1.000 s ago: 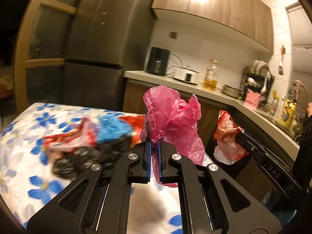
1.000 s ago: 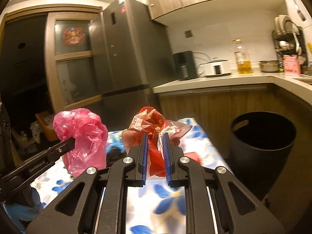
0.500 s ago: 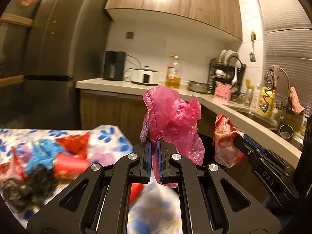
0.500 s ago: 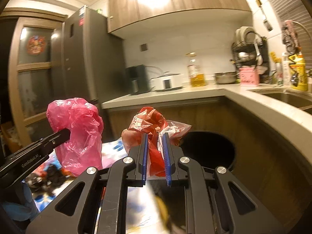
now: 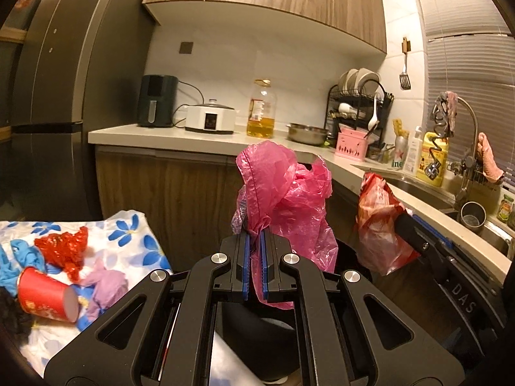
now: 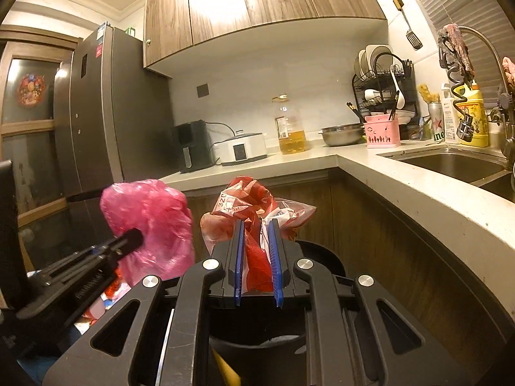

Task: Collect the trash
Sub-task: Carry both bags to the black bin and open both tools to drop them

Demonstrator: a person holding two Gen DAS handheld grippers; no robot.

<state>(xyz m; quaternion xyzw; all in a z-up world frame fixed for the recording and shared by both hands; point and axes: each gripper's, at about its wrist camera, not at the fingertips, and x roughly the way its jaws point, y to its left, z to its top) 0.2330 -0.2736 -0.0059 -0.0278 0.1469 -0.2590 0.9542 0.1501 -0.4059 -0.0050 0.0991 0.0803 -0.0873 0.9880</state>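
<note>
Two grippers point(image 5: 255, 267) point(image 6: 257, 267), two bags point(image 5: 283, 193) point(image 6: 254, 206), one red cup point(image 5: 45, 294), one bin point(image 6: 322, 254).

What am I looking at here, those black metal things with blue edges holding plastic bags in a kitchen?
They are hand-held grippers, one in each of a person's hands, each with its own camera looking along its fingers. In the left camera's picture, the left gripper pinches a pink plastic bag. In the right camera's picture, the right gripper pinches a red and white bag above a black bin. On the flowered tablecloth lie more trash: a red paper cup and crumpled red plastic.
</note>
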